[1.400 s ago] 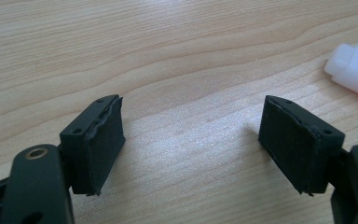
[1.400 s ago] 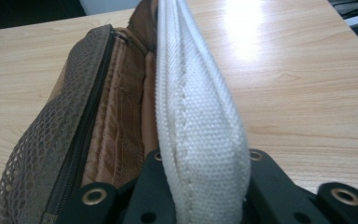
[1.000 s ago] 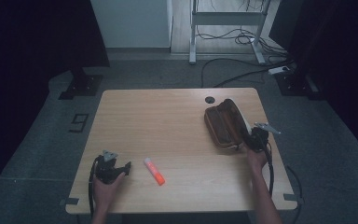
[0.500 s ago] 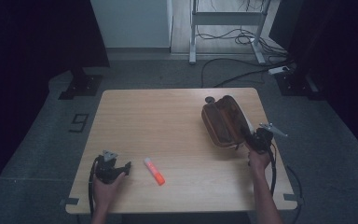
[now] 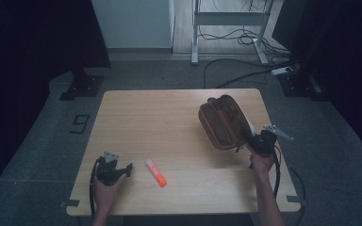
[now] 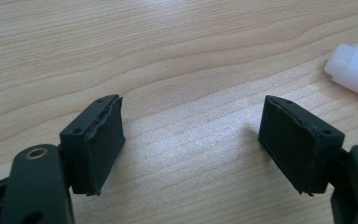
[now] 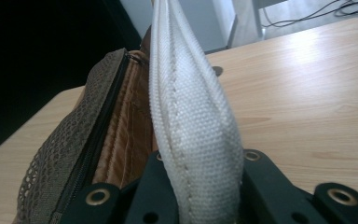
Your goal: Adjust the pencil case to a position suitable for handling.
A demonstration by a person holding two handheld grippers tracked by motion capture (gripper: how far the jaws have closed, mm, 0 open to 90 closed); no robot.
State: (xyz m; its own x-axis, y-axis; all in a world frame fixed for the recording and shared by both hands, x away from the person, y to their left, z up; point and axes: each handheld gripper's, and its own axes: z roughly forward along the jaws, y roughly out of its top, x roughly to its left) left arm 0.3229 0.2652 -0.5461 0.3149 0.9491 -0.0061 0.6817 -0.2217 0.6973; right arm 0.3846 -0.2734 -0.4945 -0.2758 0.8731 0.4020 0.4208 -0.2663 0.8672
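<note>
A brown pouch (image 5: 221, 121) with a white fabric side is tilted up on its edge at the table's right. My right gripper (image 5: 253, 139) is shut on that white side (image 7: 191, 116), which stands pinched between the jaws in the right gripper view. The unzipped opening and tan lining (image 7: 121, 135) lie left of it. An orange and white tube (image 5: 155, 172) lies near the front of the table. Just left of it my left gripper (image 5: 125, 170) rests on the wood, open, with bare table between its jaws (image 6: 191, 140) and the tube's white cap (image 6: 354, 72) off to the right.
The wooden table (image 5: 169, 117) has a small round hole (image 7: 217, 70) near its far edge, behind the pouch. A black cable (image 5: 278, 172) trails from the right gripper past the table's right edge. Beyond the table, cables and a metal frame (image 5: 226, 19) sit on the floor.
The right gripper has risen a little and drawn the pouch up, tipping it from lying flat onto its edge. The left gripper and the tube have stayed where they were.
</note>
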